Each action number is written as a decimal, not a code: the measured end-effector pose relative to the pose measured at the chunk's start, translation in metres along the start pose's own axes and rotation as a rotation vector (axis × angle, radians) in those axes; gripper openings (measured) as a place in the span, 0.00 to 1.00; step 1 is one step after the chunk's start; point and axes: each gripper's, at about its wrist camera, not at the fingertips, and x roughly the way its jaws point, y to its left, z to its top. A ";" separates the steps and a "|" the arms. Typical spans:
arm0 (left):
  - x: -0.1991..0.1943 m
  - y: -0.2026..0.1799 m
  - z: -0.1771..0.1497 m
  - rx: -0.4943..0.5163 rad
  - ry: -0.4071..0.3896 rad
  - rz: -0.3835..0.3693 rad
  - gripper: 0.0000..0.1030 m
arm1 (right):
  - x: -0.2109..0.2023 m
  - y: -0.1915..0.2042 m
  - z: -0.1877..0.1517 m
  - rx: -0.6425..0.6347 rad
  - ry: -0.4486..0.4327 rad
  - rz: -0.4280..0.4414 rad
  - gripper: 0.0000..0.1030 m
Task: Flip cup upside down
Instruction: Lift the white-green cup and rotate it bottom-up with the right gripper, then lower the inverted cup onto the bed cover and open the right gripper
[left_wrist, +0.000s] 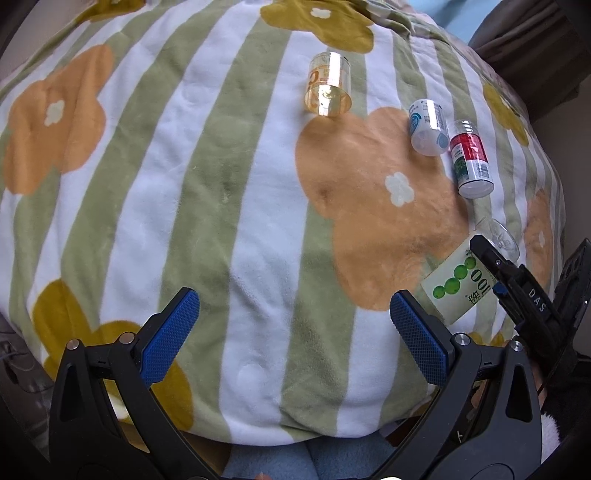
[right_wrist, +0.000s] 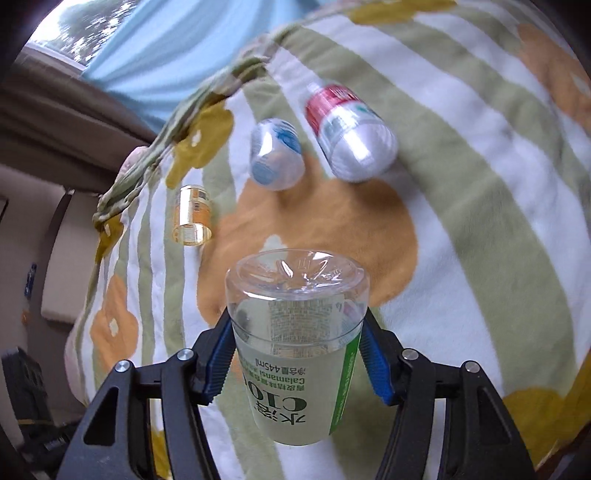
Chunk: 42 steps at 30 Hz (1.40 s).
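A clear plastic cup with a pale green label (right_wrist: 295, 362) is held in my right gripper (right_wrist: 297, 354), whose blue pads press both its sides; its clear closed end points away from the camera. In the left wrist view the same cup (left_wrist: 456, 284) lies tilted at the right, with my right gripper (left_wrist: 491, 266) shut on it just above the blanket. My left gripper (left_wrist: 291, 332) is open and empty, low over the striped blanket (left_wrist: 229, 206).
A small amber cup (left_wrist: 327, 86) stands upside down at the far middle. A blue-and-white cup (left_wrist: 426, 127) and a red, green and white cup (left_wrist: 471, 158) stand upside down at the right. The blanket's edge and a curtain lie beyond.
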 end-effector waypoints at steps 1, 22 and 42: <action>0.003 -0.001 -0.002 0.003 -0.005 -0.001 1.00 | -0.001 0.005 -0.004 -0.087 -0.040 -0.004 0.56; 0.055 -0.003 -0.038 0.024 0.034 0.004 1.00 | 0.027 0.032 -0.065 -0.652 -0.301 -0.063 0.56; 0.056 -0.007 -0.042 0.025 0.033 -0.008 1.00 | 0.032 0.030 -0.073 -0.681 -0.272 -0.118 0.79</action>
